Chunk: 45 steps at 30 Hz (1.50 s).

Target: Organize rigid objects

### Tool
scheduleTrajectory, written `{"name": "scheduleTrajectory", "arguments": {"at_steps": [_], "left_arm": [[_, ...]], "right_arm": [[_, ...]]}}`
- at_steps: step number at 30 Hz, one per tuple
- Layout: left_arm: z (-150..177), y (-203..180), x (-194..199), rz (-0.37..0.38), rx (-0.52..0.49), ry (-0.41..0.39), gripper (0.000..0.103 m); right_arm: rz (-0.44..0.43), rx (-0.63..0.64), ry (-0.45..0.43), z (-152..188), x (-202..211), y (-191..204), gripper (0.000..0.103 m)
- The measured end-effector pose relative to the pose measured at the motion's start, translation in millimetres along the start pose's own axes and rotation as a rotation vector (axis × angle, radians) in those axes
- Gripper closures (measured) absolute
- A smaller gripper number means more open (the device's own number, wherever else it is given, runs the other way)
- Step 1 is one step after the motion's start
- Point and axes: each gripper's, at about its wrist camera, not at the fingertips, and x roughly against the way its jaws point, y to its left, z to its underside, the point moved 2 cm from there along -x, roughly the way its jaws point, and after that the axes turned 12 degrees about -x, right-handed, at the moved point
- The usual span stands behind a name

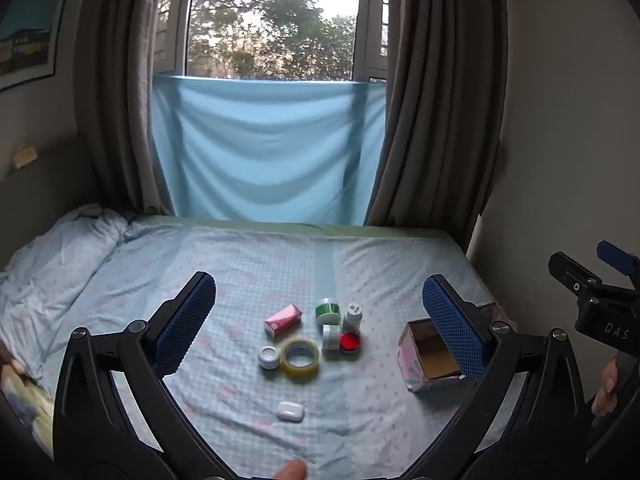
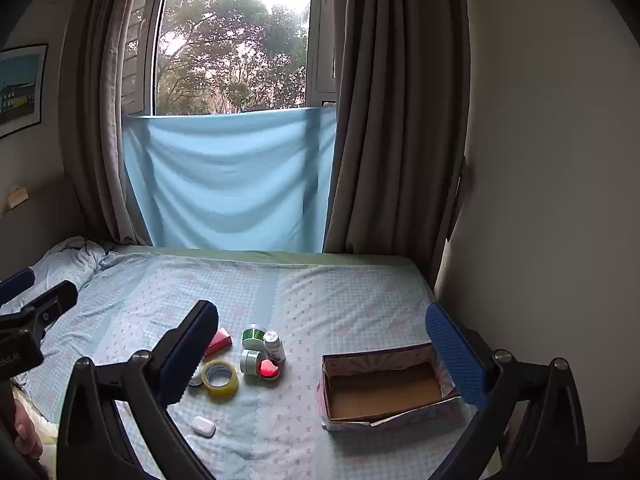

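Observation:
Small objects lie clustered on the bed: a roll of yellow tape (image 1: 300, 355) (image 2: 219, 379), a pink carton (image 1: 283, 319) (image 2: 219, 341), a green jar (image 1: 328, 309) (image 2: 253, 335), a white bottle (image 1: 352, 317) (image 2: 274, 346), a red-lidded jar (image 1: 350, 342) (image 2: 268, 369), a small white jar (image 1: 269, 357) and a white earbud case (image 1: 291, 411) (image 2: 203, 426). An open, empty cardboard box (image 1: 430, 356) (image 2: 384, 390) sits to their right. My left gripper (image 1: 320, 322) is open and empty above them. My right gripper (image 2: 320, 348) is open and empty, held over the box's left side.
The bed (image 2: 340, 300) has a light blue patterned sheet, with a crumpled duvet (image 1: 52, 256) at the left. Behind it hang a blue cloth (image 1: 268, 152) and grey curtains below a window. A wall (image 2: 552, 160) stands close on the right.

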Motion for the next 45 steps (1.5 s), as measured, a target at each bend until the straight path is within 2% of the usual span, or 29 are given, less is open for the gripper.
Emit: {"name": "scheduleTrajectory", "arguments": {"at_steps": [3, 5, 9, 10, 15, 28, 45], "left_arm": [[-1, -3, -4, -0.035, -0.036, 0.012, 0.000], [-1, -15, -1, -0.069, -0.054, -0.020, 0.000], [-2, -26, 2, -0.078, -0.053, -0.031, 0.000], [-2, -16, 3, -0.069, -0.037, -0.038, 0.000], [-2, -17, 2, -0.046, -0.026, -0.051, 0.000], [-2, -14, -3, -0.048, -0.016, -0.018, 0.000], [-5, -19, -7, -0.034, -0.020, -0.023, 0.000]], "right_arm": [[-0.001, 0.007, -0.003, 1, -1, -1, 0.000], [-0.005, 0.009, 0.001, 2, -4, 0, 0.000], [-0.008, -0.008, -0.010, -2, -4, -5, 0.000], [-0.010, -0.010, -0.010, -5, -4, -7, 0.000], [-0.015, -0.007, -0.019, -6, -6, -8, 0.000], [-0.021, -0.013, -0.028, 1, -5, -12, 0.000], [-0.034, -0.019, -0.036, 1, -3, -14, 0.000]]}}
